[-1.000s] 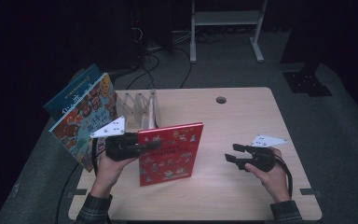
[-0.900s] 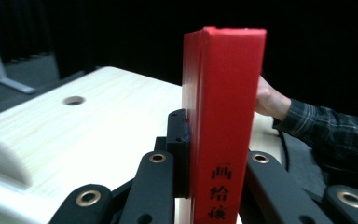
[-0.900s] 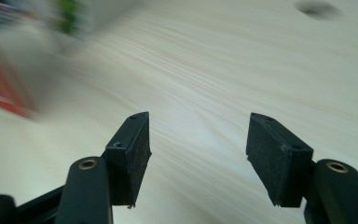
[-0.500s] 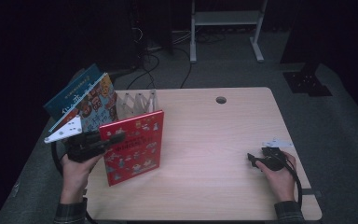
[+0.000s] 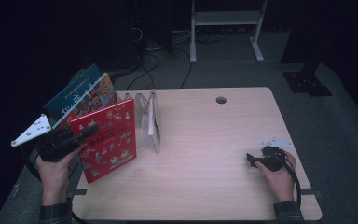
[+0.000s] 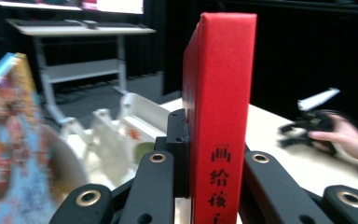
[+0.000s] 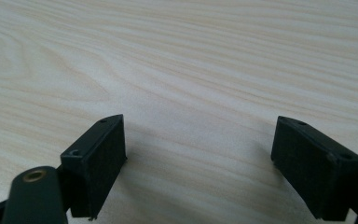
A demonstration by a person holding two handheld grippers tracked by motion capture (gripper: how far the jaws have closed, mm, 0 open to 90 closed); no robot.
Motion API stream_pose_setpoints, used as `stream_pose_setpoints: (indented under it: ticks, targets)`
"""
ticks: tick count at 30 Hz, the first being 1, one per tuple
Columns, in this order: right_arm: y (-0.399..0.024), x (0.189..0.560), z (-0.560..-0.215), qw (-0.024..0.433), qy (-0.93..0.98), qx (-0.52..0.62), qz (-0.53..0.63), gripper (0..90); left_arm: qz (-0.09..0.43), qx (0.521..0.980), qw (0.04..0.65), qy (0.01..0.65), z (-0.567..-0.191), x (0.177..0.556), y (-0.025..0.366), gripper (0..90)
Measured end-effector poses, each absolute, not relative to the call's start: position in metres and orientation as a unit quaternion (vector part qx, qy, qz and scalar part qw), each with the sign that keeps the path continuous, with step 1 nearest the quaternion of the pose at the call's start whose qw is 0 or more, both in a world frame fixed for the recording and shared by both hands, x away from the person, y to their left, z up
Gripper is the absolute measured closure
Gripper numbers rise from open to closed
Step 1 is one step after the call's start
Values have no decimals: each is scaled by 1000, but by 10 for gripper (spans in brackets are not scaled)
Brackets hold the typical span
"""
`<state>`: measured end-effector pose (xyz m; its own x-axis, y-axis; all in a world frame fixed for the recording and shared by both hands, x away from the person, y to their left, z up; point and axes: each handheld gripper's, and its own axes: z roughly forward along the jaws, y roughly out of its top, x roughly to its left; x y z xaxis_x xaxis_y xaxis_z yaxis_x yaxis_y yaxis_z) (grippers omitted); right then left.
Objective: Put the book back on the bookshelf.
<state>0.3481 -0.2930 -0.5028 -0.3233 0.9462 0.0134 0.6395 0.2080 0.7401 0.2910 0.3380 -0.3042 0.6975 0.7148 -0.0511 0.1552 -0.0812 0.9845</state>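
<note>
The wooden table [image 5: 205, 154] carried a white rack [image 5: 151, 119] at about ten o'clock. Beside the rack, at nine o'clock, the red book [image 5: 106, 140] stood upright, the left gripper [image 5: 77, 136] clamped on its spine. At four o'clock the right gripper [image 5: 251, 159] rested, jaws just opened wide, nothing between.

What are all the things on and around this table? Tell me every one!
Red book: one, red, upright near the table's left edge, clamped by its spine in the left tongs.
Picture books: two, blue and multicoloured, leaning behind the red book.
Book rack: one, whitish, right of the books.
Table: one, pale wood, with a round hole near its far edge.
Left tongs: black, shut on the red book.
Right tongs: black, open, nothing between them, just been opening, low over the table's right side.
</note>
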Motion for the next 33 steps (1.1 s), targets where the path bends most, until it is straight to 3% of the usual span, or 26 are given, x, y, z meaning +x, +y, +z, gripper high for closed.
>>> stream_pose_setpoints:
  ticks: [12, 33]
  targets:
    - [-293, 348, -503, 230, 742, 534, 333, 162, 319, 672, 563, 361, -317, 324, 316, 794]
    - [-293, 349, -503, 229, 744, 532, 333, 162, 345, 638, 558, 405, -335, 389, 304, 793]
